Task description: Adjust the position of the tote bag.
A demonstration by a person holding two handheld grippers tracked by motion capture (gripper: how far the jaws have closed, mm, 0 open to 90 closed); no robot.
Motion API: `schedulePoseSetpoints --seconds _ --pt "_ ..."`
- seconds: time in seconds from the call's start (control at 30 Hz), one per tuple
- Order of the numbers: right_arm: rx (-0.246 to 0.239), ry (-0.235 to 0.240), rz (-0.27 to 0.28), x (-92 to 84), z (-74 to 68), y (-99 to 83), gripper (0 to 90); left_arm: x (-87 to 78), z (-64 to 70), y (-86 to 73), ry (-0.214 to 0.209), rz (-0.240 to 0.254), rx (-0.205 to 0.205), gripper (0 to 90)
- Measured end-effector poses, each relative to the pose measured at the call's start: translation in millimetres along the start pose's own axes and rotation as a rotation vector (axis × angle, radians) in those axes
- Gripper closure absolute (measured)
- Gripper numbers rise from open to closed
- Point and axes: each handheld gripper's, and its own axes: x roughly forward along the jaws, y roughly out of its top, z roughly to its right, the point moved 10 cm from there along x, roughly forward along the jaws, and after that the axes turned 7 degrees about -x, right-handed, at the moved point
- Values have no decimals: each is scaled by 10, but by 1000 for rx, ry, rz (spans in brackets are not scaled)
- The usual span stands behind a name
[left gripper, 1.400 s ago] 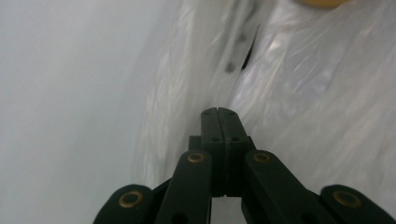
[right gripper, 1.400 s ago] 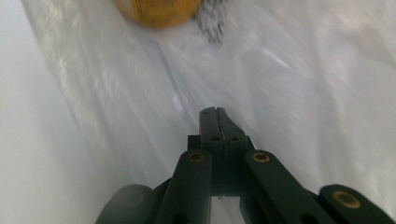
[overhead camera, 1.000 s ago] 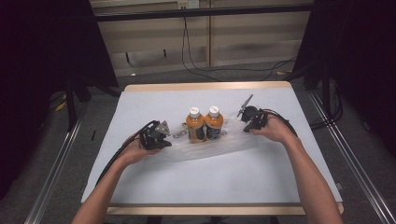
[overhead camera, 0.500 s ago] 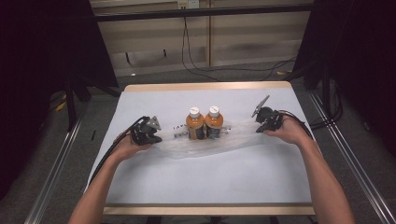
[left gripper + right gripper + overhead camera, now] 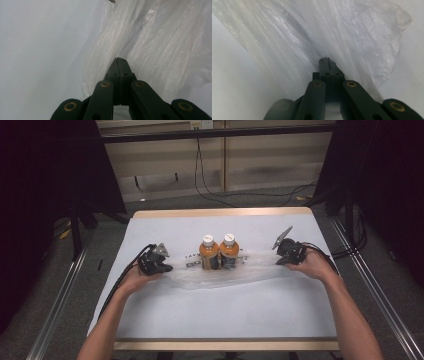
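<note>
Two orange drink bottles with white caps, the left bottle (image 5: 208, 254) and the right bottle (image 5: 229, 252), stand side by side mid-table inside a clear plastic bag (image 5: 215, 278) with dark print. The bag is stretched out flat to both sides. My left gripper (image 5: 167, 268) is shut on the bag's left end, jaws together with film bunched around them (image 5: 120, 60). My right gripper (image 5: 278, 258) is shut on the bag's right end, with the plastic (image 5: 352, 37) fanning away from its closed tips (image 5: 326, 59). Both grippers lie low near the tabletop.
The white table (image 5: 225, 315) has a wooden edge at front and back. Cables trail from each gripper toward the table's sides. Metal rails run along the floor left and right, and dark frames stand behind the table.
Both hands have moved outward, the left one to the left and the right one to the right. The bag is stretched wider between them; the bottles have stayed in place.
</note>
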Motion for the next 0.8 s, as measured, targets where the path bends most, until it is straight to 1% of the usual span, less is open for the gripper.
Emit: schedulePoseSetpoints --seconds 0.03,0.07,0.13,0.17,0.2,0.23,0.27,0.3,0.33,0.37,0.4,0.43,0.47,0.5,0.53,0.57,0.6,0.63,0.67,0.7,0.73,0.77,0.8 --pt "12 -6 -4 0 -4 10 900 -8 -9 -13 -17 22 -27 900" --pt "5 -7 3 6 -3 36 900 -9 -11 -18 -24 37 -44 900" --pt "16 11 21 5 -29 81 900 -16 -16 -27 -25 60 -65 900" --pt "23 17 38 4 -45 108 900 -16 4 -16 -30 82 -82 900" --pt "18 16 50 3 -53 129 900 -26 25 -18 -43 83 -80 900" --pt "21 18 63 3 -71 149 900 -30 32 -5 -35 98 -72 900" --pt "23 21 72 -2 -89 166 900 -43 42 -1 -36 96 -72 900" --pt "24 25 78 -12 -104 177 900 -59 67 25 -40 118 -70 900" --pt "24 25 78 -12 -104 177 900 -59 67 25 -40 118 -70 900" --pt "15 28 116 -33 -112 221 900 -93 80 58 -36 144 -73 900" --pt "18 31 178 -91 -144 298 900 -151 124 91 -54 171 -80 892" --pt "19 28 190 -110 -153 316 900 -176 135 105 -54 183 -75 892" --pt "21 23 200 -125 -161 329 900 -210 151 123 -54 199 -80 892" --pt "19 19 217 -139 -166 344 900 -245 174 138 -67 215 -86 892" --pt "28 13 228 -150 -173 350 900 -278 181 151 -71 229 -79 890" --pt "23 8 232 -157 -170 345 900 -309 188 164 -74 243 -82 891" --pt "21 10 258 -161 -169 362 900 -340 196 186 -74 264 -87 891" --pt "34 20 271 -184 -180 366 900 -371 215 204 -83 281 -94 891" --pt "54 32 303 -213 -199 397 900 -403 230 228 -91 302 -98 891" --pt "54 40 329 -240 -202 425 900 -436 255 260 -98 323 -97 892" --pt "51 34 341 -271 -197 459 900 -452 283 293 -109 344 -96 892" --pt "55 31 355 -304 -196 487 900 -454 320 320 -115 354 -97 892" --pt "53 41 387 -336 -196 529 900 -453 340 333 -111 349 -86 891"
